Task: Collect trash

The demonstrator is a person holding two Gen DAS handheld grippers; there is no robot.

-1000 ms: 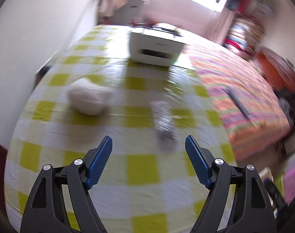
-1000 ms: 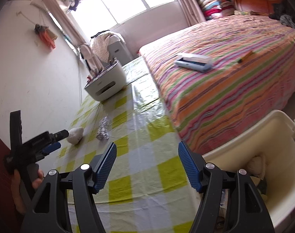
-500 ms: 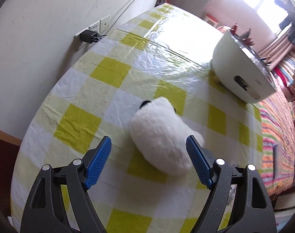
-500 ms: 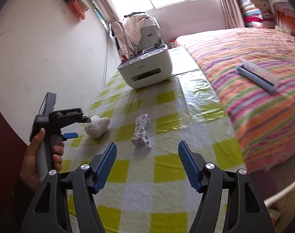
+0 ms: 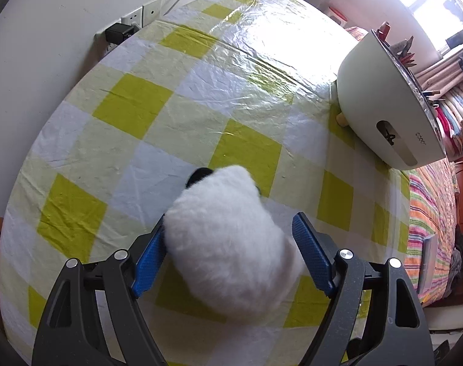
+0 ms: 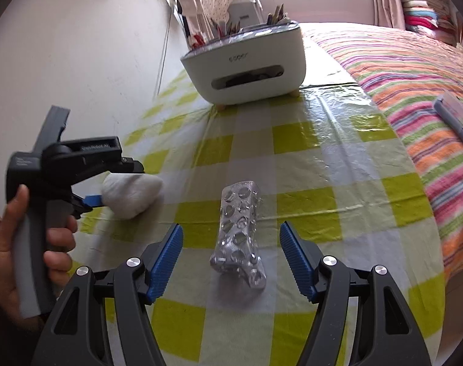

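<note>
The left hand-held gripper (image 5: 228,256) points steeply down over the bench (image 5: 134,106); its jaws stand apart on either side of a white fluffy wad (image 5: 228,244); the left blue pad (image 5: 149,259) lies against the wad's edge, or just beside it, and whether it presses I cannot tell; the right pad stands just clear of the fluff; the wad lies on the yellow-and-white checked cloth, with a small black bit (image 5: 199,175) at its far end. From the right wrist view the same wad (image 6: 131,196) sits left of centre on the bench, with one blue pad of the left hand-held gripper (image 6: 92,199) at its near-left side; a hand (image 6: 24,244) holds that tool's grey handle.

The right hand-held gripper (image 6: 231,259) is also open, its pads wide apart; between them, touching neither, lies a crumpled silver blister pack (image 6: 239,235), lengthwise along the line of the fingers, flat on the cloth.

Farther back on the bench stands a white box (image 6: 246,70) with a slot in its front and pencils and other small items sticking out of its top; in the left wrist view it (image 5: 384,106) is at the right edge of the bench. A bed (image 6: 414,76) with a striped cover runs along the right side of the bench; a grey flat thing (image 6: 457,119) lies on it. A wall socket with a black plug (image 5: 118,33) is on the wall beside the bench.
</note>
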